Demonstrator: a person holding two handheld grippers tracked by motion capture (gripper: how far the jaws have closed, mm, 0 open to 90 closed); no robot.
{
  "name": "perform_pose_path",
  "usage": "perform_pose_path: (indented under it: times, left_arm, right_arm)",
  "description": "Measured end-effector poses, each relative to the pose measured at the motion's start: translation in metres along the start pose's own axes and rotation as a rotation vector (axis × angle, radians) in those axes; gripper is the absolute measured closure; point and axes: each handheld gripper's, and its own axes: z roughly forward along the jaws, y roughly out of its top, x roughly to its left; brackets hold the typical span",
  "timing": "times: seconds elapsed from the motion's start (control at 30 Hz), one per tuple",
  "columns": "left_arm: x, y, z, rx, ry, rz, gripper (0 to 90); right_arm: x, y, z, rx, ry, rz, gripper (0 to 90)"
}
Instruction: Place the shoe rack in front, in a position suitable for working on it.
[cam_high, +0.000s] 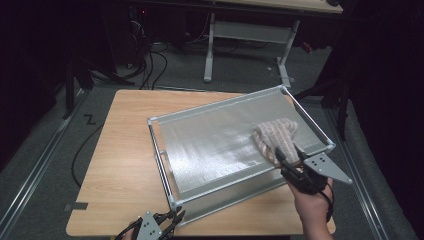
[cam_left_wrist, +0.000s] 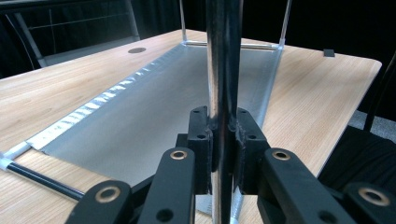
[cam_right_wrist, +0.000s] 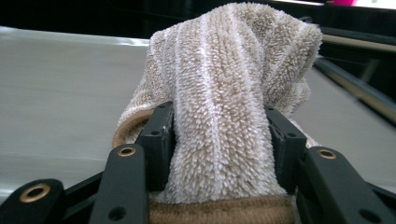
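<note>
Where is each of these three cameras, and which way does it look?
High view: above the table's near edge, looking down; both hands show.
Left gripper view: on the left gripper, facing its clamped rack rod.
Right gripper view: on the right gripper, facing its held towel.
Shared: the grey rack sheet.

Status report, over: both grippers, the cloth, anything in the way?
Left gripper shut on chrome frame rod. Right gripper shut on beige striped terry cloth, cloth on grey metal tray. Nothing blocking.
</note>
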Motion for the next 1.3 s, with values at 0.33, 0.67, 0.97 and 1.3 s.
perform_pose_path:
  times: [0.33, 0.67, 0.97, 1.3]
  left_arm:
    - [0.0, 0.0, 0.0, 0.001, 0.003, 0.001, 79.8]
    - [0.0, 0.0, 0.0, 0.002, 0.005, 0.002, 79.7]
    - [0.0, 0.0, 0.0, 0.002, 0.004, 0.002, 79.8]
    - [0.001, 0.0, 0.0, 0.003, 0.003, 0.003, 79.7]
  right_arm:
    - [-0.053, -0.001, -0.001, 0.029, -0.175, -0.034, 52.1]
    - [-0.081, -0.001, 0.002, 0.05, -0.263, -0.005, 52.4]
    - [-0.056, -0.003, 0.0, 0.031, -0.18, 0.014, 55.3]
    - [-0.011, 0.0, -0.004, 0.017, -0.053, -0.018, 55.3]
